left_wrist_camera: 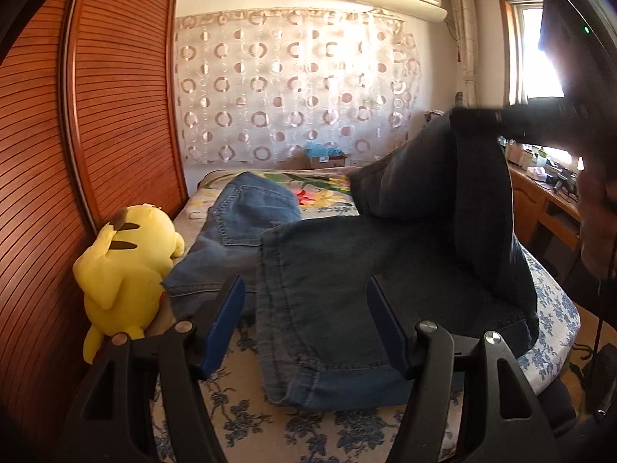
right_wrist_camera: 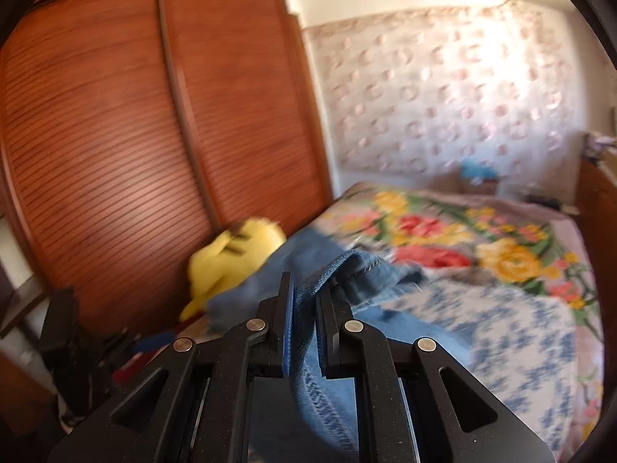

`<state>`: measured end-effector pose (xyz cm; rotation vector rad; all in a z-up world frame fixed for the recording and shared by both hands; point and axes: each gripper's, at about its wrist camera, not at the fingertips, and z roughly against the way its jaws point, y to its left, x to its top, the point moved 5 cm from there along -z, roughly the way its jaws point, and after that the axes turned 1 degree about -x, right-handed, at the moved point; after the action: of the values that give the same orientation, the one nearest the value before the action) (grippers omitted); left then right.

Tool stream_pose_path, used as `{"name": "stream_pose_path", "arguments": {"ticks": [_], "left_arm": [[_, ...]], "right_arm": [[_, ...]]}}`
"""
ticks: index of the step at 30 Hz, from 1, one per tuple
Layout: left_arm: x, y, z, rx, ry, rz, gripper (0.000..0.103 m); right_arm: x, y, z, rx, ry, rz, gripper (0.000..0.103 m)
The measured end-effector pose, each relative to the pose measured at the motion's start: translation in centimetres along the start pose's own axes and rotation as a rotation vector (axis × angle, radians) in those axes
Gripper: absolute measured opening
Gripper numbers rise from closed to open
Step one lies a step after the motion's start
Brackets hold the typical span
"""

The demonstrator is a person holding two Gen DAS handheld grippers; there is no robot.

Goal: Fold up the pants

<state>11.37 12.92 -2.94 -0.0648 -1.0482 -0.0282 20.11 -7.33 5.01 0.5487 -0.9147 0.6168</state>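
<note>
Dark blue jeans (left_wrist_camera: 347, 270) lie across the bed, one leg hem near the front edge. My left gripper (left_wrist_camera: 304, 285) stands open above that leg, its blue pads (left_wrist_camera: 227, 328) well apart and not pressing the cloth. The far part of the jeans rises to the upper right, where my right gripper (left_wrist_camera: 501, 119) shows as a dark, backlit shape. In the blurred right wrist view, the right gripper (right_wrist_camera: 304, 289) is shut on a folded edge of the blue denim (right_wrist_camera: 362, 266), which drapes down between the fingers.
A lighter blue denim piece (left_wrist_camera: 246, 212) with a pocket lies behind the dark leg. A yellow plush toy (left_wrist_camera: 127, 270) (right_wrist_camera: 231, 254) sits at the bed's left edge against the slatted wooden wardrobe (left_wrist_camera: 115, 96). The floral bedspread (right_wrist_camera: 501, 308) stretches right. A wooden desk (left_wrist_camera: 540, 193) stands at the right.
</note>
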Motion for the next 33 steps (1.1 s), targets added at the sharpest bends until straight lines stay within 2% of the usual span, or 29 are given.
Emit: {"name": "stream_pose_path", "arguments": {"ticks": [2,5,8,9,12,17,20,24,31,33], "left_arm": [[-0.6,0.5,-0.2,0.017,0.012,-0.005,0.066],[-1.2,0.9,-0.6,0.029,0.028,-0.008,0.066],[-1.6,0.8,-1.0,0.027,0.039,-0.006,0.066],[-1.8,0.6,-1.2,0.023,0.043,-0.005,0.066],[-1.9,-0.2,-1.6,0.011,0.05,-0.01,0.066],[-2.2,-2.2,-2.7,-0.023,0.067,-0.024,0.066],[-2.8,-3.1,-4.0,-0.038,0.095,-0.034,0.066],[-3.4,-4.0,-5.5,-0.049,0.123,-0.048,0.066],[-4.0,-3.9,-7.7,-0.052,0.158,-0.048,0.065],[-4.1,-3.8,-8.2,-0.056,0.165,-0.049,0.059]], "right_arm": [[-1.9,0.7,-1.5,0.016,0.045,0.015,0.007],[-5.1,1.1,-3.4,0.04,0.135,0.018,0.015],[-6.9,0.5,-3.5,0.026,0.16,0.015,0.039],[-7.4,0.1,-3.3,0.027,0.161,0.014,0.041],[-8.1,-0.9,-2.0,-0.005,0.14,0.02,0.042],[-10.3,-3.7,-0.4,-0.105,0.123,0.031,0.043],[-12.4,-5.6,-0.3,-0.176,0.134,0.056,0.044],[-16.0,-7.6,-1.1,-0.227,0.18,0.051,0.044],[-19.1,-9.8,-2.4,-0.226,0.208,-0.024,0.052],[-19.4,-9.8,-2.6,-0.219,0.203,-0.034,0.057]]}}
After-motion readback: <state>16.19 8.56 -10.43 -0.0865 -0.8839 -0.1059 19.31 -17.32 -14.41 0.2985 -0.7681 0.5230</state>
